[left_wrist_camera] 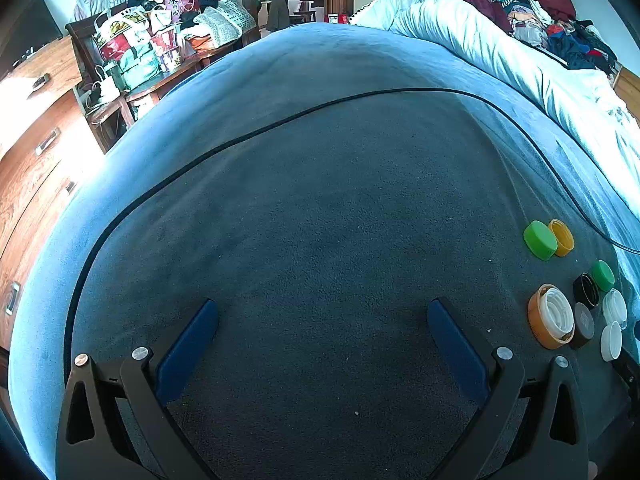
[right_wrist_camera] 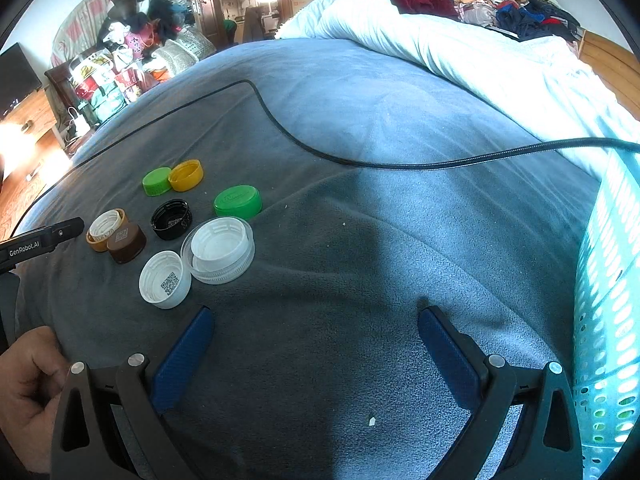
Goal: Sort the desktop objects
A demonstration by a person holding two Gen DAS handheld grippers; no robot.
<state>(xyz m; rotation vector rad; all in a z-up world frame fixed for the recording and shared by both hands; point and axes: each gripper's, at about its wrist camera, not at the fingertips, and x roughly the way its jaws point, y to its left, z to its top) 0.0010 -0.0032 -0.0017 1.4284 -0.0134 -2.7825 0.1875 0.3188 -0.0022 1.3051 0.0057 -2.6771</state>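
Note:
Several bottle caps lie on a grey blanket (right_wrist_camera: 320, 280). In the right wrist view they sit left of centre: a white cap with a QR code (right_wrist_camera: 165, 284), a large clear-white lid (right_wrist_camera: 218, 249), a brown cap (right_wrist_camera: 127, 242), an orange cap (right_wrist_camera: 105, 229), a black cap (right_wrist_camera: 171, 219), a green cap (right_wrist_camera: 237, 201), a small green cap (right_wrist_camera: 156, 181) and a yellow cap (right_wrist_camera: 186, 175). My right gripper (right_wrist_camera: 316, 340) is open and empty, just right of them. My left gripper (left_wrist_camera: 322, 330) is open and empty, with the caps at its far right, such as the orange cap (left_wrist_camera: 550, 316).
A black cable (right_wrist_camera: 360, 162) runs across the blanket. A pale turquoise perforated basket (right_wrist_camera: 608, 320) stands at the right edge. A white duvet (right_wrist_camera: 460, 52) lies behind. Wooden drawers (left_wrist_camera: 32, 152) and cluttered shelves stand left of the bed. A hand (right_wrist_camera: 28, 392) holds the other gripper.

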